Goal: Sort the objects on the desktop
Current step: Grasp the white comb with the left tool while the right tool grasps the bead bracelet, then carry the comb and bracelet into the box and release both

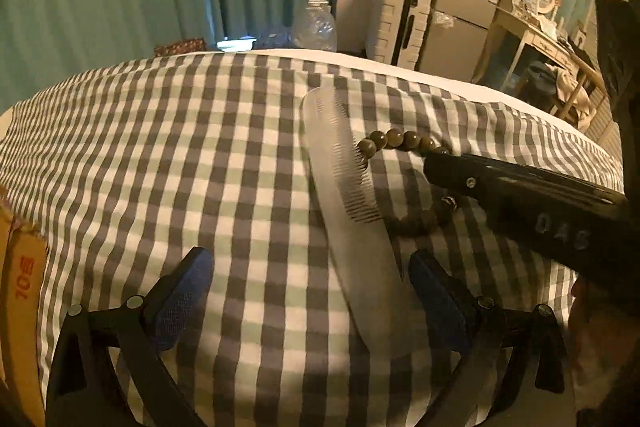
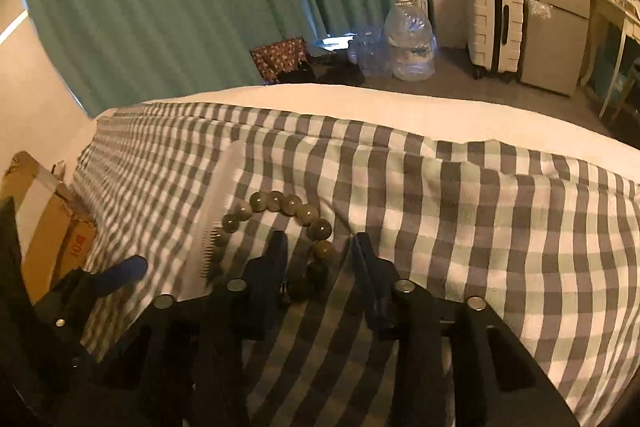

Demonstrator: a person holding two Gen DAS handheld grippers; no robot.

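A bed covered in a grey, green and white checked cloth (image 1: 200, 155) fills both wrist views. On it lies a translucent white comb (image 1: 348, 187), running from far to near, teeth facing right. A bracelet of round brownish-green beads (image 2: 280, 205) lies just right of the comb, its far arc touching the comb's teeth.

The left gripper (image 1: 312, 291) hovers with its blue-padded jaws wide apart, the near end of the comb lying between them, untouched.

The right gripper (image 2: 320, 263) reaches in from the right. Its jaws are narrowed around the right side of the bracelet, beads sitting between them; whether the pads press on the beads cannot be told.

A cardboard box (image 2: 48, 227) sits at the far left edge.
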